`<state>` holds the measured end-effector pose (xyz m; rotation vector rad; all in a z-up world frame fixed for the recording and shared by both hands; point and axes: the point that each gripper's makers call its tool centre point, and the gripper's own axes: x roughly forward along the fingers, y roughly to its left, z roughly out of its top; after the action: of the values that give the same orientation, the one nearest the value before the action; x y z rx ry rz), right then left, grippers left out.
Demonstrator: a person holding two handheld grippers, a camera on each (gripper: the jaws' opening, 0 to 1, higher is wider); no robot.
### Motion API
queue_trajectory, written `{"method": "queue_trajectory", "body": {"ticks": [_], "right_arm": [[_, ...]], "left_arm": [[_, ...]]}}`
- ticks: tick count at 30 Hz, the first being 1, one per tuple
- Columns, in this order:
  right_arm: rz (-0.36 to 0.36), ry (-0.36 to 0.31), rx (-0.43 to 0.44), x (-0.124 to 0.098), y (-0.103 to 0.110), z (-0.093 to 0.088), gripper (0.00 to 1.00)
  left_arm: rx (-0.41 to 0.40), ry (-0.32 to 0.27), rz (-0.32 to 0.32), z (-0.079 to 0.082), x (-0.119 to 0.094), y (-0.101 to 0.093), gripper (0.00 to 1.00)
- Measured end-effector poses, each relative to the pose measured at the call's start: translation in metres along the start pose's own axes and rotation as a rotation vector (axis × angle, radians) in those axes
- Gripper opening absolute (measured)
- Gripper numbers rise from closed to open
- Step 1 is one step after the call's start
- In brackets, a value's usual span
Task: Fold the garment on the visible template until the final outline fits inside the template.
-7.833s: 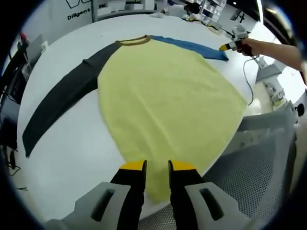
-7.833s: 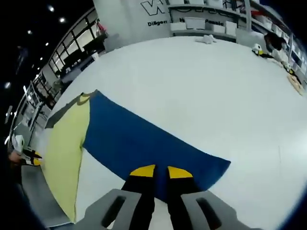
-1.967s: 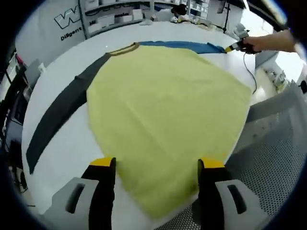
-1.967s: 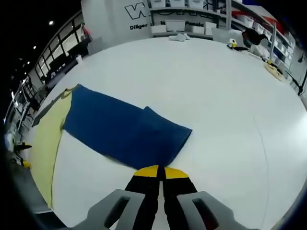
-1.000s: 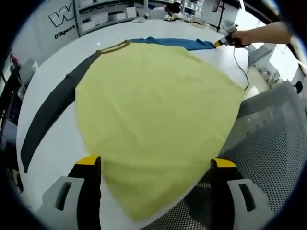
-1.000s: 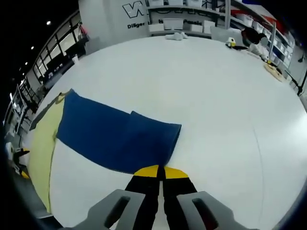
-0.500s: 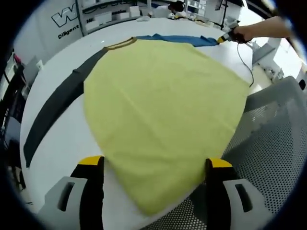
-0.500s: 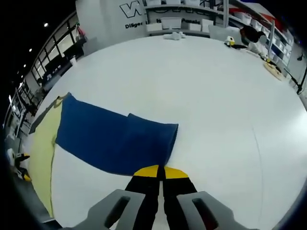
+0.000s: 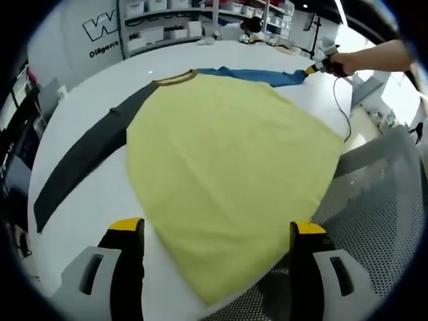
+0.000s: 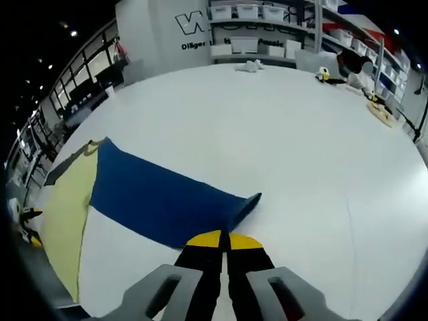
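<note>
right gripper (image 10: 215, 236): yellow-tipped jaws pressed together, pinching the cuff end of the blue fabric sleeve (image 10: 160, 200), which lifts slightly at the corner beside the tips; also seen far off, held in a hand (image 9: 319, 66)
left gripper (image 9: 217, 227): jaws spread wide apart, holding nothing, hanging over the hem of the shirt near the table's near edge
garment: raglan shirt with pale yellow body (image 9: 227, 167), dark grey sleeve (image 9: 83, 157) stretched toward the table's left side, brown collar (image 9: 175, 78) toward the far edge; lies flat on the round white table (image 10: 301, 154); hem corner droops over the near edge above a perforated grey chair (image 9: 374, 207)
template: cannot tell, no outline visible on the white top
step (judged): carry blue sleeve in over yellow body
how to do well: keep pinch firm on cuff, lift just clear, sweep inward straight, lay crease along the shoulder seam, no bunching
risk: overhanging hem may slide off the edge
</note>
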<state>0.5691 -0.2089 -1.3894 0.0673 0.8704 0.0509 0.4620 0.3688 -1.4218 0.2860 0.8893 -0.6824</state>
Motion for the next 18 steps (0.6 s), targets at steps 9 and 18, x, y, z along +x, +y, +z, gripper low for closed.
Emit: {"method": "queue_trajectory", "body": {"ticks": [9, 18], "right_arm": [[0.059, -0.186, -0.066, -0.038, 0.054, 0.060, 0.00], [0.215, -0.336, -0.189, -0.061, 0.167, 0.131, 0.00]], "left_arm": [[-0.006, -0.077, -0.006, 0.024, -0.003, 0.002, 0.95], [-0.024, -0.122, -0.022, 0.043, 0.001, 0.005, 0.99]]}}
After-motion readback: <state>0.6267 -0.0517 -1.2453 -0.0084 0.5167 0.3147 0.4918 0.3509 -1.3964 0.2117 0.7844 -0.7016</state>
